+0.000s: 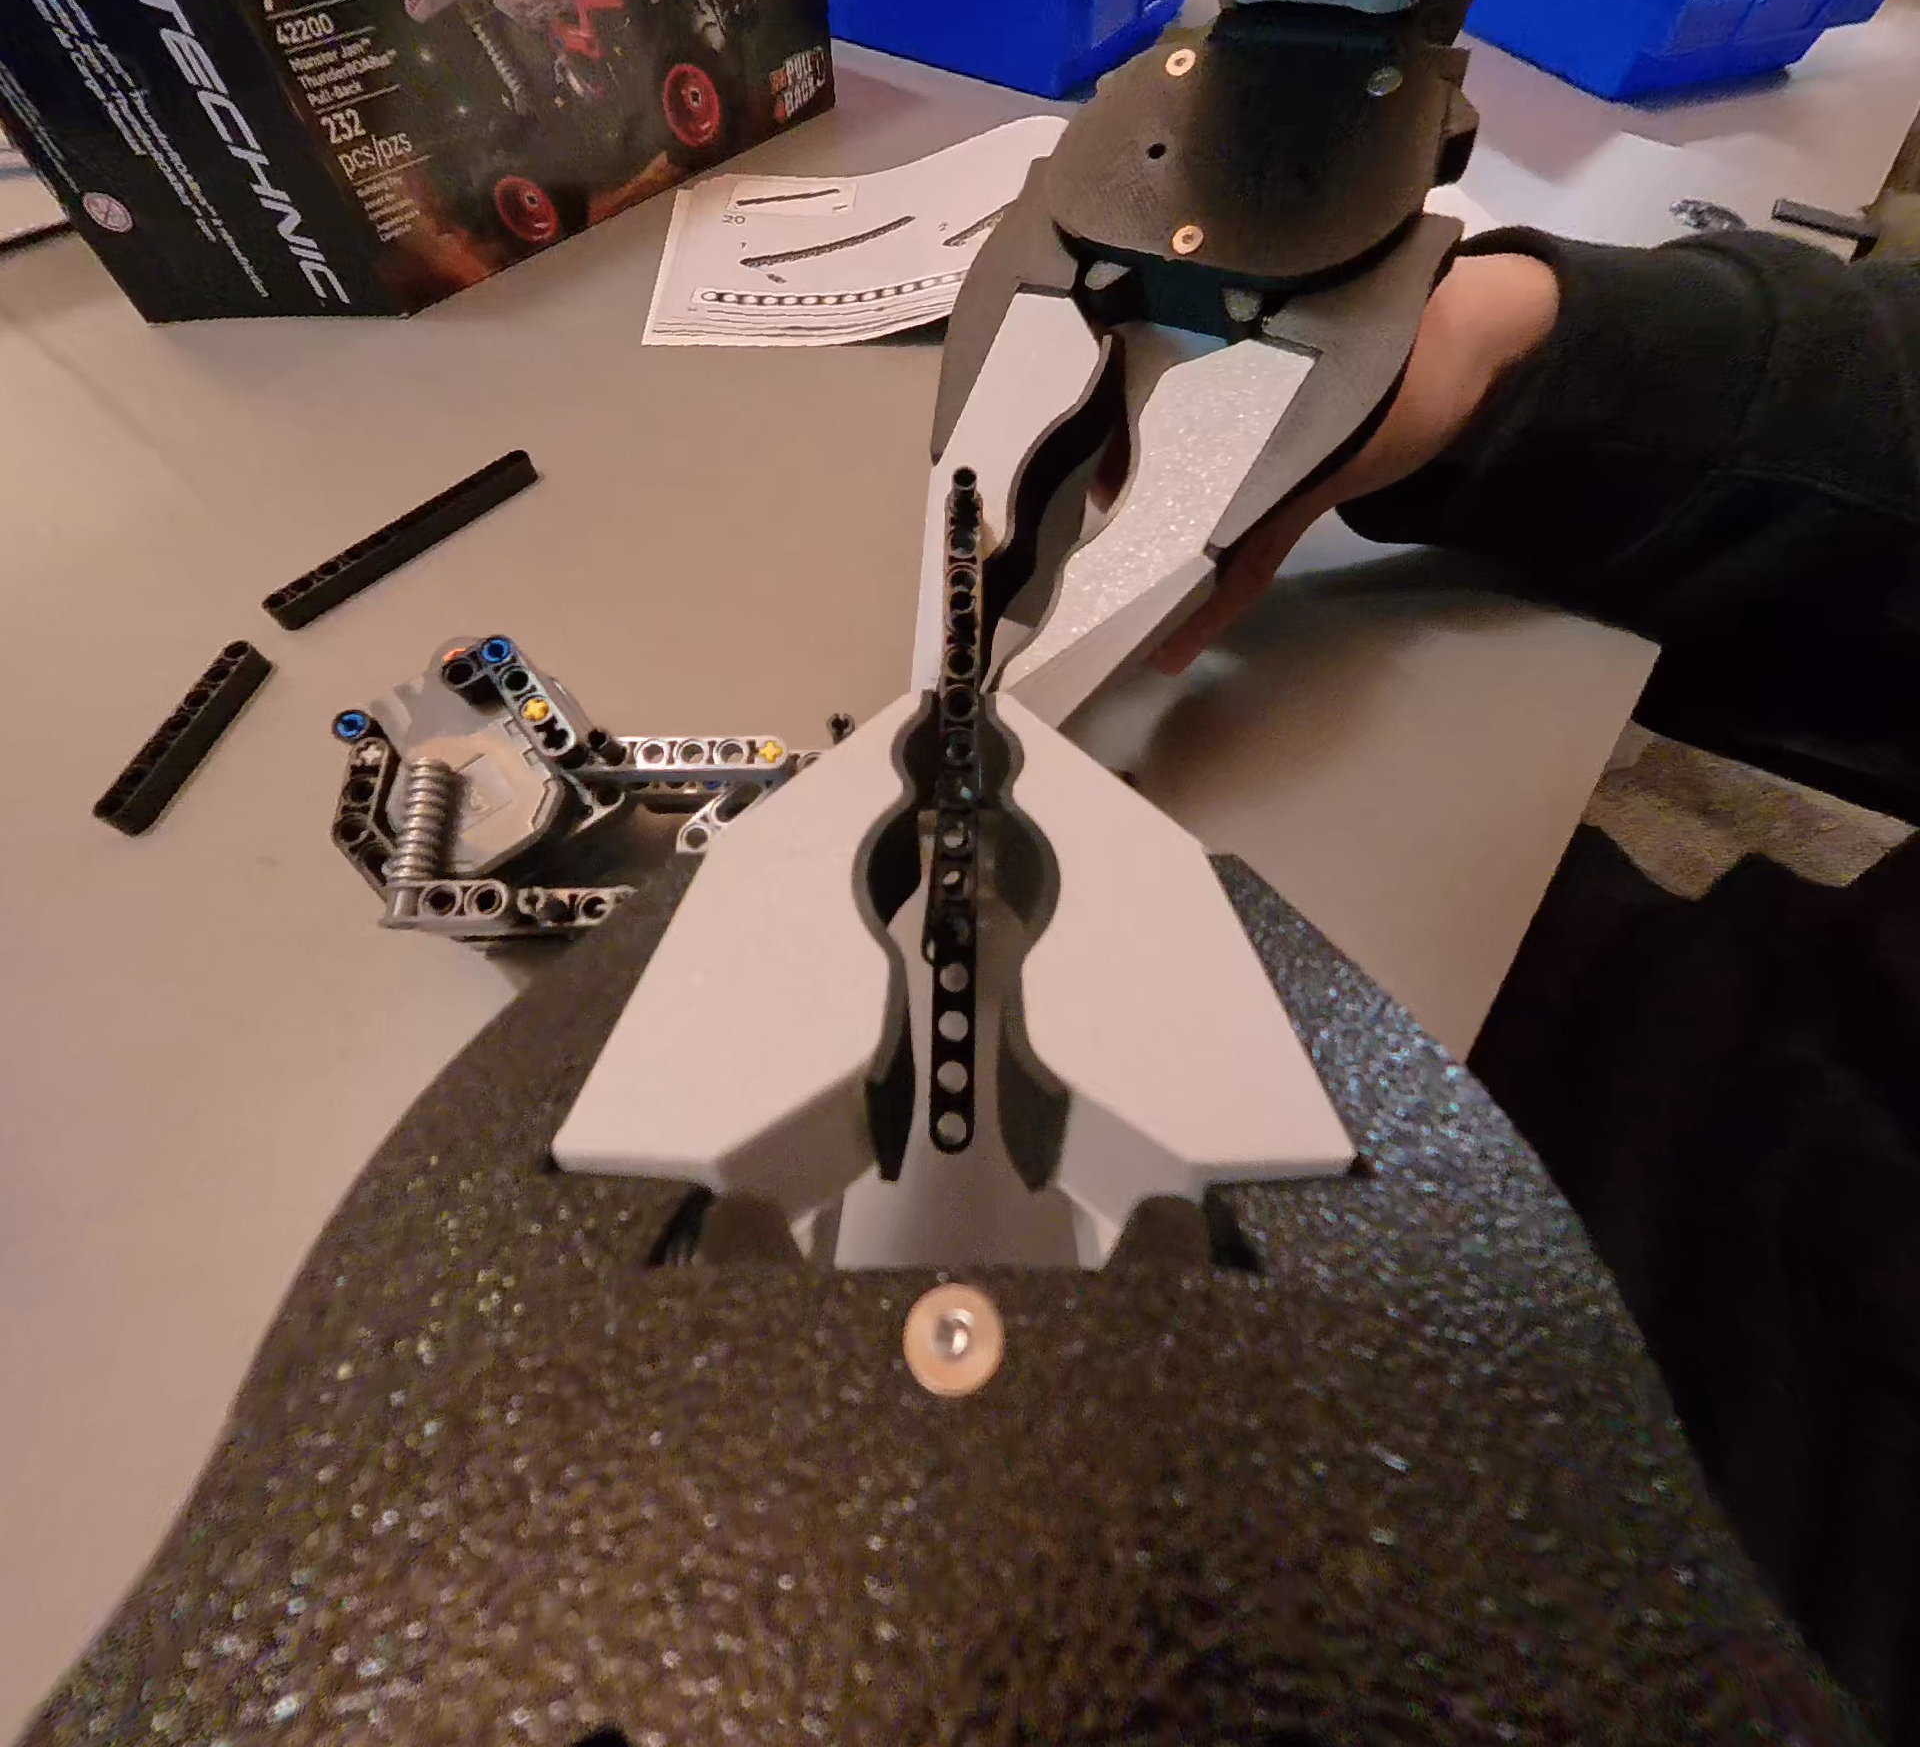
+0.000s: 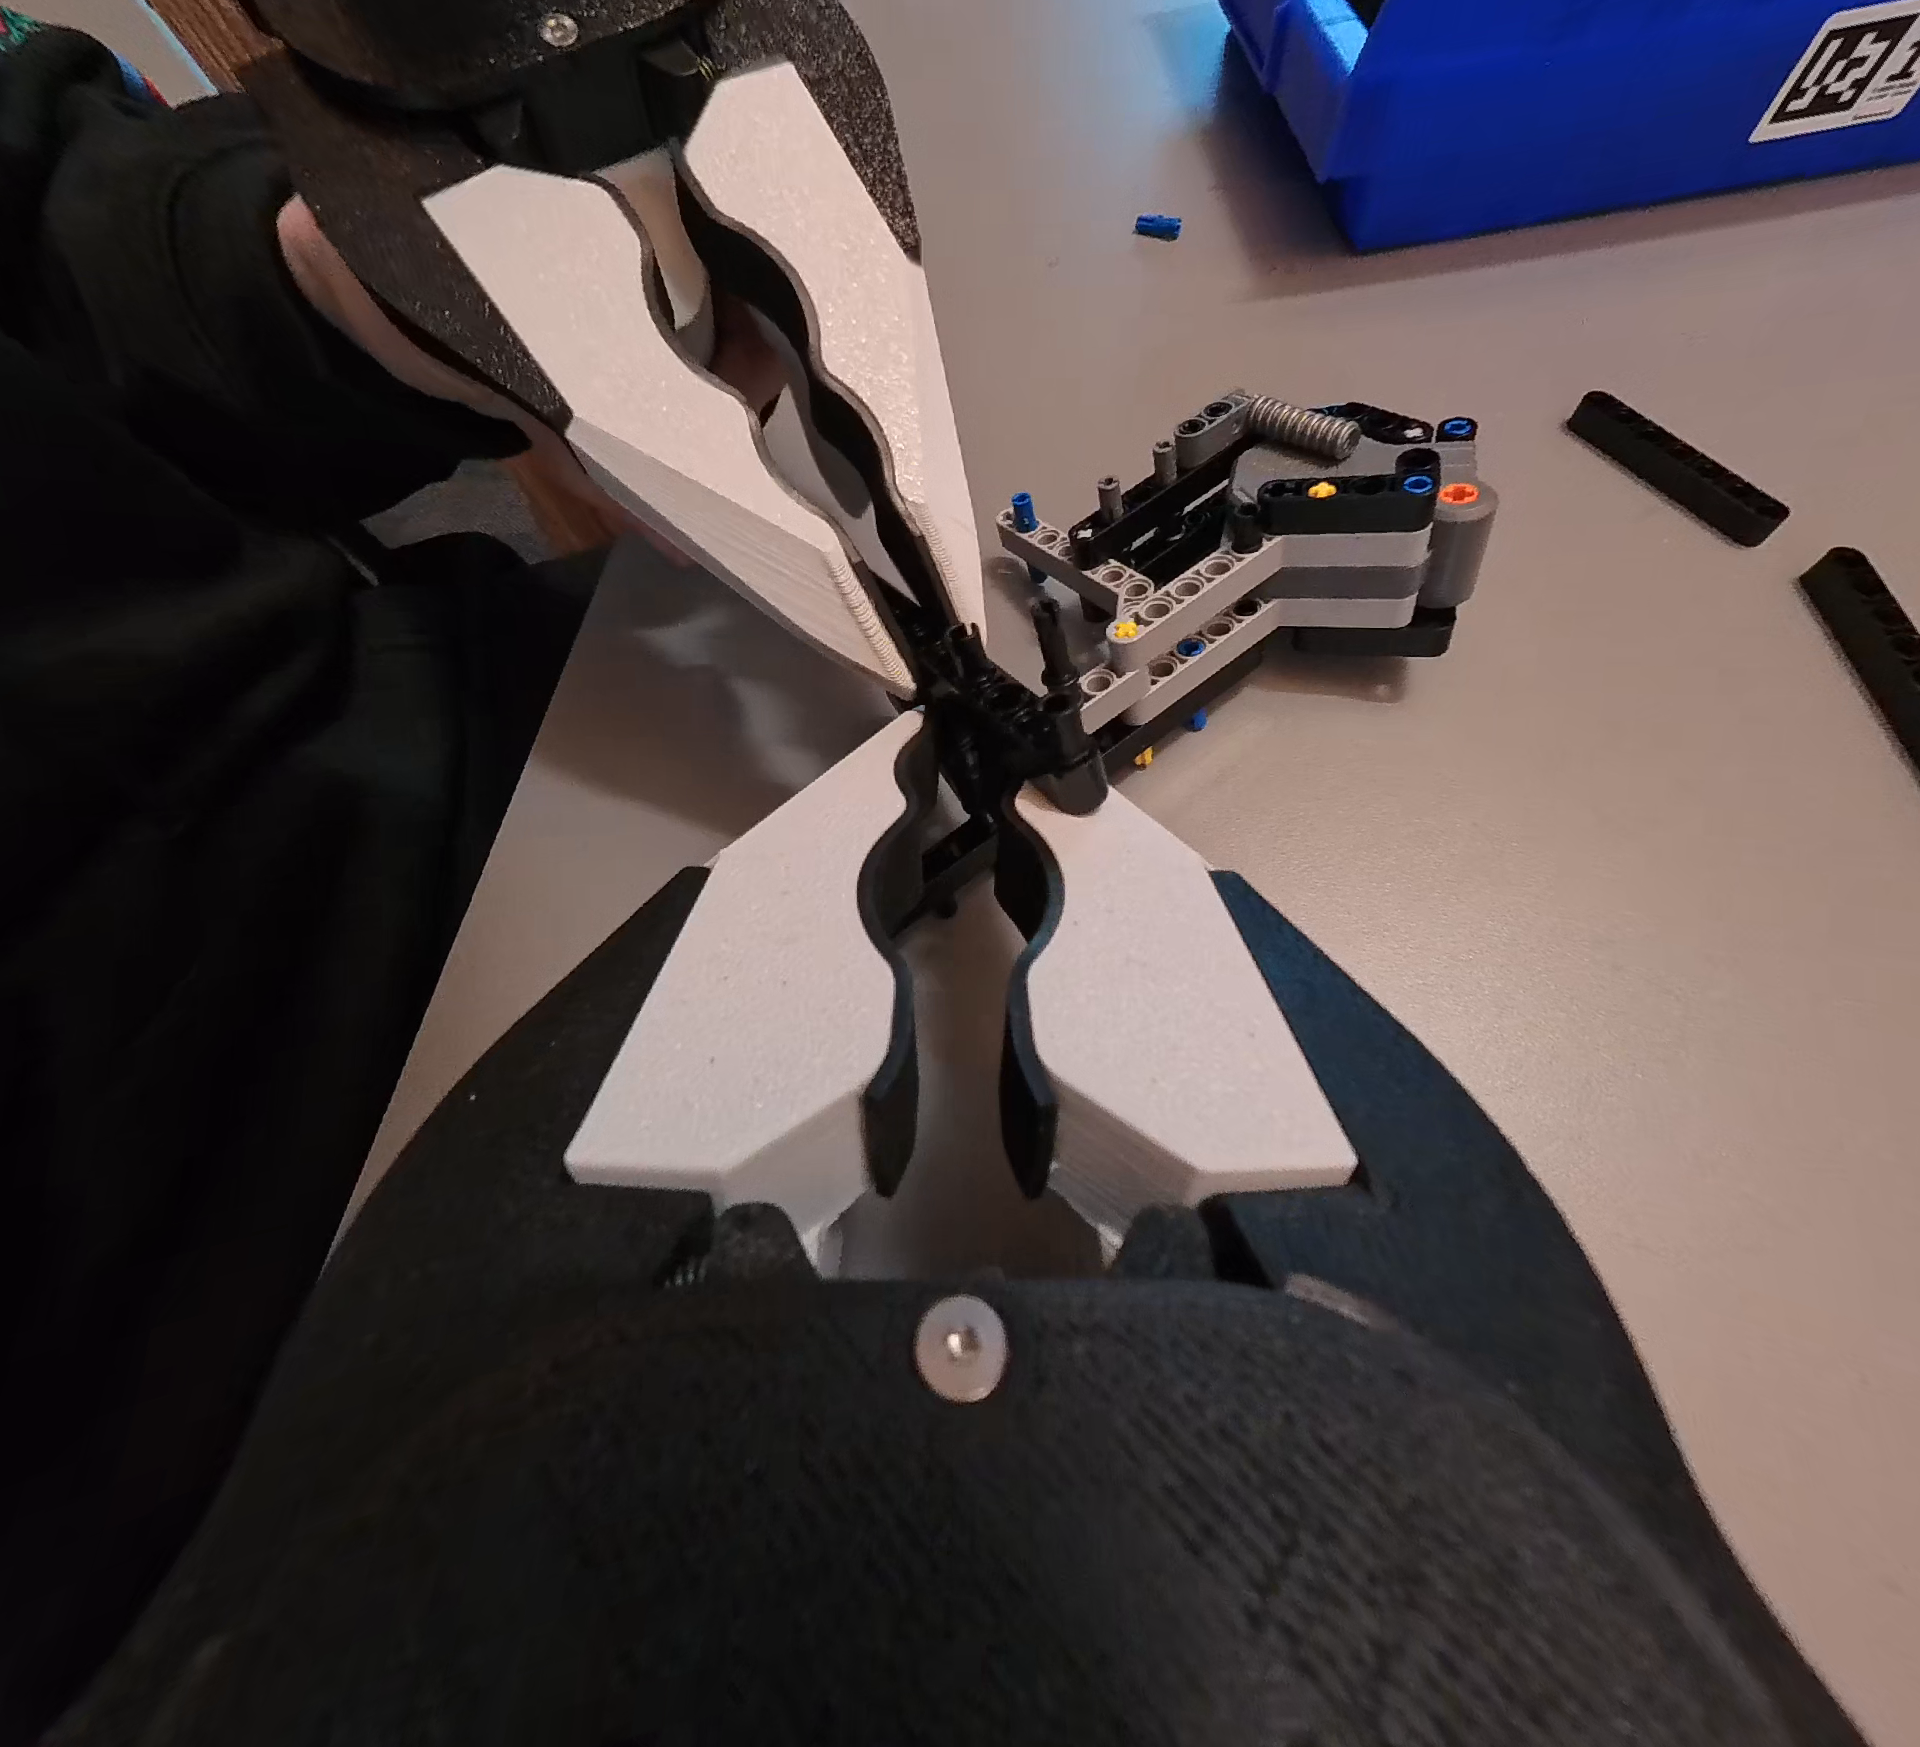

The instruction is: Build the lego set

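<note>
Here the left gripper [image 1: 954, 762] has its jaws closed on a long black holed beam [image 1: 958, 824], whose long axis runs straight out along the fingers, away from the camera. At the beam's far end the right gripper [image 1: 992, 575] comes in from the far right, its jaws closed on that end, where black pins [image 2: 987, 710] cluster between the two tips. Both grippers hold the beam above the near edge of the counter [image 1: 727, 492]. Farther left lies the grey and black chassis assembly [image 1: 488, 793], nearer the left gripper, so joining the beam probably means swinging left. Beyond lie two loose black beams [image 1: 400, 539].
</note>
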{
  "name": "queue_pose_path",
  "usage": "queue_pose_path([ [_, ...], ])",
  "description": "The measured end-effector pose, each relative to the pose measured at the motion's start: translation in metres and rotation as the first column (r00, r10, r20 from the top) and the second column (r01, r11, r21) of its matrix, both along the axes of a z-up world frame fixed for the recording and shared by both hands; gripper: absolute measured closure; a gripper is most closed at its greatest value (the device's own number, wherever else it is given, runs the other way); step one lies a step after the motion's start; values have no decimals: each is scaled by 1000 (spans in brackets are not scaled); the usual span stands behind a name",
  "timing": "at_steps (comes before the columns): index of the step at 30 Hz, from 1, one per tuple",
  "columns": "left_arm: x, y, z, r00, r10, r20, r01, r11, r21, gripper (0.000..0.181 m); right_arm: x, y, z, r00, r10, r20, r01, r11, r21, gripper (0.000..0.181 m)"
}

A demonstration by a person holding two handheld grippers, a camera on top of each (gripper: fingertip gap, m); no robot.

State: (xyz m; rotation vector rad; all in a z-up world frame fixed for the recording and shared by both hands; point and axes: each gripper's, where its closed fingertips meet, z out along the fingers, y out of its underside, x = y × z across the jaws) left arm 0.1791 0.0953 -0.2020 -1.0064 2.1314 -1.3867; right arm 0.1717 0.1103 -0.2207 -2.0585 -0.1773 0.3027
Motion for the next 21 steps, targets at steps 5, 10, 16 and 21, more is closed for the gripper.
queue_pose_path([
  [5, -3, 0, -1, 999, -40, -34, 40, 999, 4, 176, -1, 0, -1, 1000, 8, 6, -8, 1000, -3, 177],
  [10, -3, 0, -1, 998, -53, -42, 54, 999, 8, 176, -1, 0, -1, 1000, 9, -3, -9, 1000, -6, 177],
  [16, -2, 0, -2, 996, -67, -62, 66, 998, -21, 176, 0, 0, -1, 1000, 5, 1, -5, 1000, -10, 177],
  [21, -2, 0, -3, 994, -65, -88, 56, 994, -93, 176, 0, 0, -2, 1000, 2, 5, -2, 1000, -15, 177],
])
